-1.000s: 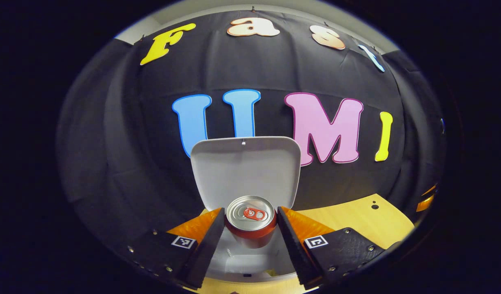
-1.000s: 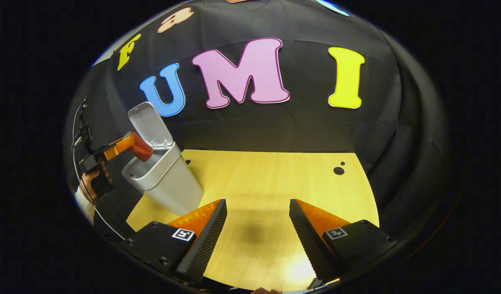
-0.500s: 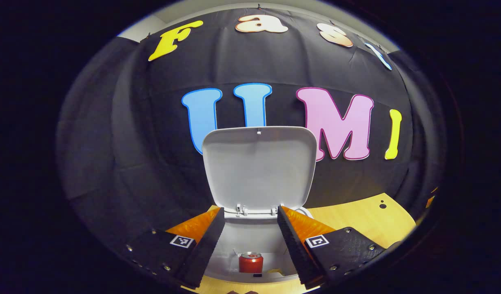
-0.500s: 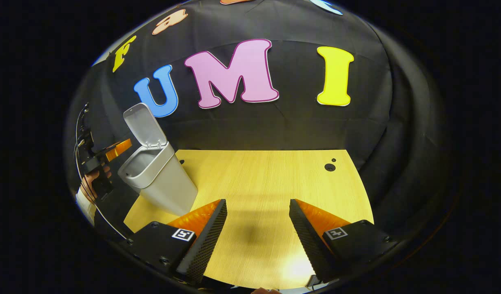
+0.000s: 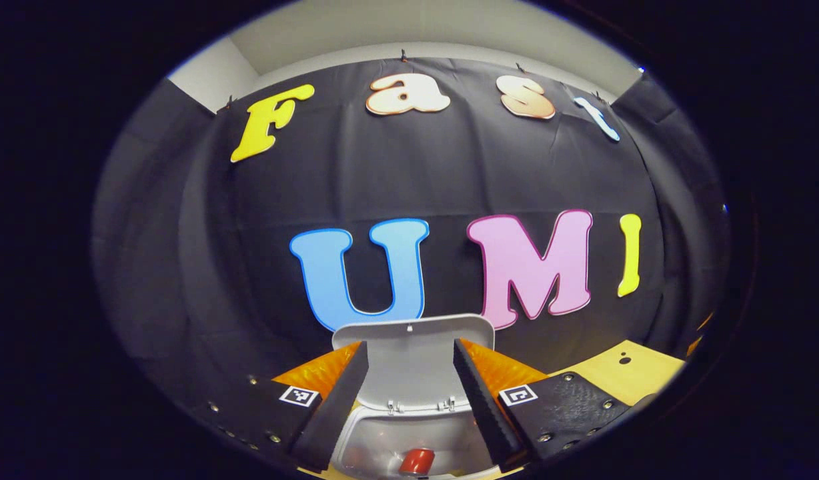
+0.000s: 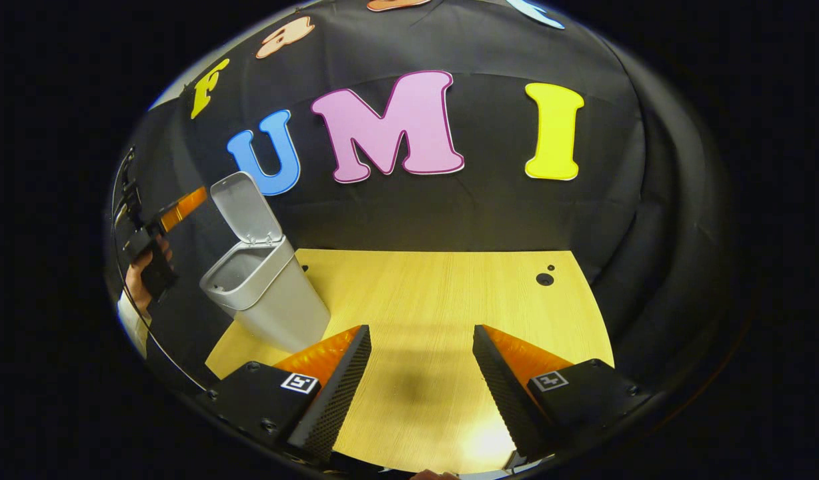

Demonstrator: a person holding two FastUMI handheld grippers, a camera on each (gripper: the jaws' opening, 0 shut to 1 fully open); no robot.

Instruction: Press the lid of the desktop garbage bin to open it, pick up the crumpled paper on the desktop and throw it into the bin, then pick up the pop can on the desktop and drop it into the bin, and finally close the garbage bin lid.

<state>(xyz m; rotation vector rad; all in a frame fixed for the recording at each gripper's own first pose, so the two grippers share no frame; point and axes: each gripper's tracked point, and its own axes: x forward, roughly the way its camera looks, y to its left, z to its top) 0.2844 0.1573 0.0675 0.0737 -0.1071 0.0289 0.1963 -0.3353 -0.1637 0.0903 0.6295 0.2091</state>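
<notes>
My left gripper [image 5: 407, 373], jaws wide, empty, above open bin [image 6: 266, 293] at table's [image 6: 443, 293] left edge; pop can [image 5: 417, 461] inside. Right gripper [image 6: 416, 363] wide, empty.

The left gripper view looks from close above the open bin [image 5: 409, 440], just past its jaws; the right gripper view sees that bin [image 6: 269, 293] farther off, left of its jaws, across the counter [image 6: 436, 293].

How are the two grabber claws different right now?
The left gripper is held up over the open bin, facing its raised lid, with the red can down inside; the right gripper hangs over the bare wooden table, away from the bin. Both are open and hold nothing.
</notes>
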